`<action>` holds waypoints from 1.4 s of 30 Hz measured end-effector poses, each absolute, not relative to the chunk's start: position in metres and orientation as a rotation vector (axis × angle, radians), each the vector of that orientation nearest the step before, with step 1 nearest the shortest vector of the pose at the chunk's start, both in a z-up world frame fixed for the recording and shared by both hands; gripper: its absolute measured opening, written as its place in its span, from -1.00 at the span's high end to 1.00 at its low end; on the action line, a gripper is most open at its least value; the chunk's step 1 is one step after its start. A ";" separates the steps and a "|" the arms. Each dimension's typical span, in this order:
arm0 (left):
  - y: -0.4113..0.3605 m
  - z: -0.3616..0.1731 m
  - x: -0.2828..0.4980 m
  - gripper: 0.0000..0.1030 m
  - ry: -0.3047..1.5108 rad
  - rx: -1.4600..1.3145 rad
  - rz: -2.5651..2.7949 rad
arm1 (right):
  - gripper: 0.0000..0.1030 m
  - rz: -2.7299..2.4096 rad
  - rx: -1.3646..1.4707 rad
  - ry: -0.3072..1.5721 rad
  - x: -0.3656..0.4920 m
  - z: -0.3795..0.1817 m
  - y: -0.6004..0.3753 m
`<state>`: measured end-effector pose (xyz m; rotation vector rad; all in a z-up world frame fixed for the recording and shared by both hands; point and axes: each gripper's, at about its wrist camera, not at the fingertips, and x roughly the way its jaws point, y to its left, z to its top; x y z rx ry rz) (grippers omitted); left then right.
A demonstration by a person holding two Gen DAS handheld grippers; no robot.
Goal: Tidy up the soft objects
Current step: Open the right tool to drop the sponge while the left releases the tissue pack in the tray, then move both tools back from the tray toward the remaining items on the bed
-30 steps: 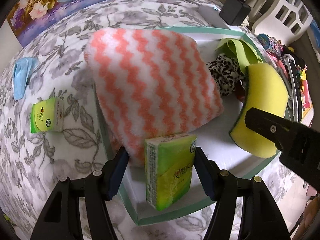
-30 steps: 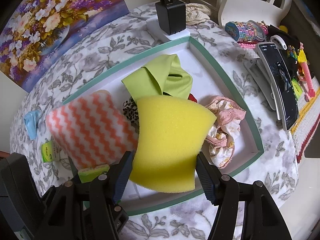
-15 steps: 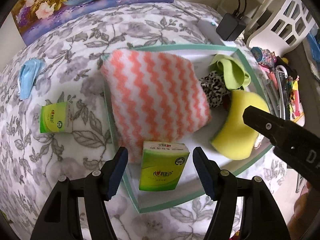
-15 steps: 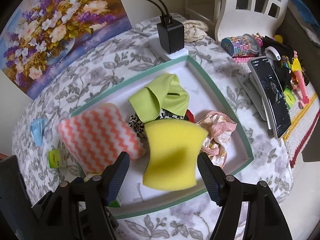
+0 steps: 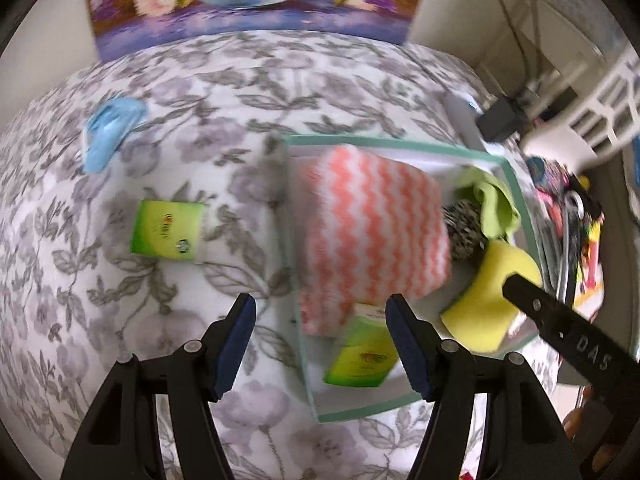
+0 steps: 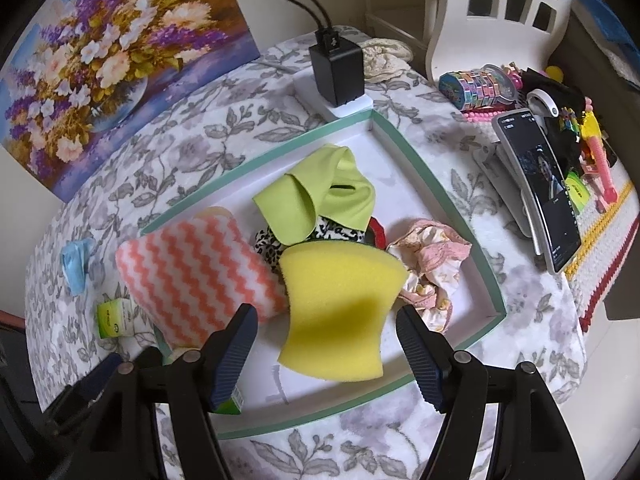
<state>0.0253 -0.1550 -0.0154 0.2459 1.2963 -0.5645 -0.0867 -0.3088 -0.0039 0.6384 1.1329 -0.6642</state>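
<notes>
The floral tablecloth covers the whole surface, with a flower painting propped at its far edge. On it sits the teal-rimmed tray, holding most of the soft items. The coral zigzag cloth lies at its left end, overlapping a green tissue pack at the near corner. The yellow sponge lies flat in the tray's near middle, against the leopard-print fabric and below the lime cloth. A pink scrunchie lies to its right.

My right gripper has just been opening; its jaws stand apart above the sponge, clear of it. My left gripper is spread and empty over the tray's left rim. That view is blurred, so detail there is uncertain.

A second tissue pack and a blue mask remain on the cloth, outside the tray.
</notes>
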 end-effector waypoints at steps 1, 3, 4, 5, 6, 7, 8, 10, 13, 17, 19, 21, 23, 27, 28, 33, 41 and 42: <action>-0.152 -0.016 0.028 -0.33 1.300 0.235 -0.552 | -0.46 -0.662 0.634 1.136 -0.086 -0.004 -0.308; -0.145 -0.017 0.034 -0.34 1.304 0.221 -0.520 | -0.46 -0.656 0.620 1.148 -0.083 -0.005 -0.305; -0.141 -0.017 0.037 -0.40 1.303 0.216 -0.504 | -0.46 -0.653 0.610 1.153 -0.082 -0.006 -0.304; -0.139 -0.018 0.039 -0.47 1.302 0.212 -0.494 | -0.46 -0.650 0.601 1.157 -0.081 -0.006 -0.302; -0.136 -0.018 0.041 -0.57 1.303 0.205 -0.484 | -0.47 -0.648 0.593 1.160 -0.080 -0.006 -0.301; -0.133 -0.017 0.043 -0.61 1.302 0.196 -0.474 | -0.52 -0.648 0.584 1.163 -0.079 -0.006 -0.300; -0.131 -0.017 0.045 -0.61 1.300 0.188 -0.465 | -0.54 -0.647 0.574 1.167 -0.078 -0.006 -0.299; -0.127 -0.017 0.048 -0.63 1.299 0.178 -0.443 | -0.60 -0.646 0.560 1.171 -0.076 -0.006 -0.296; -0.121 -0.017 0.051 -0.75 1.288 0.176 -0.411 | -0.70 -0.645 0.545 1.177 -0.074 -0.007 -0.294; -0.116 -0.017 0.053 -0.94 1.272 0.177 -0.386 | -0.99 -0.639 0.529 1.179 -0.071 -0.008 -0.291; -0.114 -0.015 0.053 -0.94 1.251 0.185 -0.366 | -1.00 -0.635 0.520 1.175 -0.070 -0.007 -0.289; -0.112 -0.013 0.054 -0.94 1.231 0.197 -0.344 | -1.00 -0.635 0.512 1.175 -0.070 -0.007 -0.288; -0.110 -0.012 0.056 -0.95 1.223 0.190 -0.335 | -1.00 -0.636 0.507 1.180 -0.069 -0.009 -0.287; -0.105 -0.012 0.059 -0.95 1.222 0.171 -0.320 | -1.00 -0.637 0.507 1.183 -0.070 -0.010 -0.287; -0.104 -0.011 0.060 -0.95 1.220 0.165 -0.317 | -1.00 -0.637 0.507 1.183 -0.069 -0.010 -0.287; -0.095 -0.007 0.064 -0.95 1.210 0.132 -0.300 | -1.00 -0.636 0.507 1.182 -0.070 -0.010 -0.288; -0.076 0.004 0.074 -0.95 1.206 0.101 -0.275 | -1.00 -0.627 0.462 1.169 -0.063 -0.004 -0.277; -0.074 0.006 0.075 -0.95 1.202 0.107 -0.266 | -1.00 -0.625 0.454 1.165 -0.062 -0.003 -0.275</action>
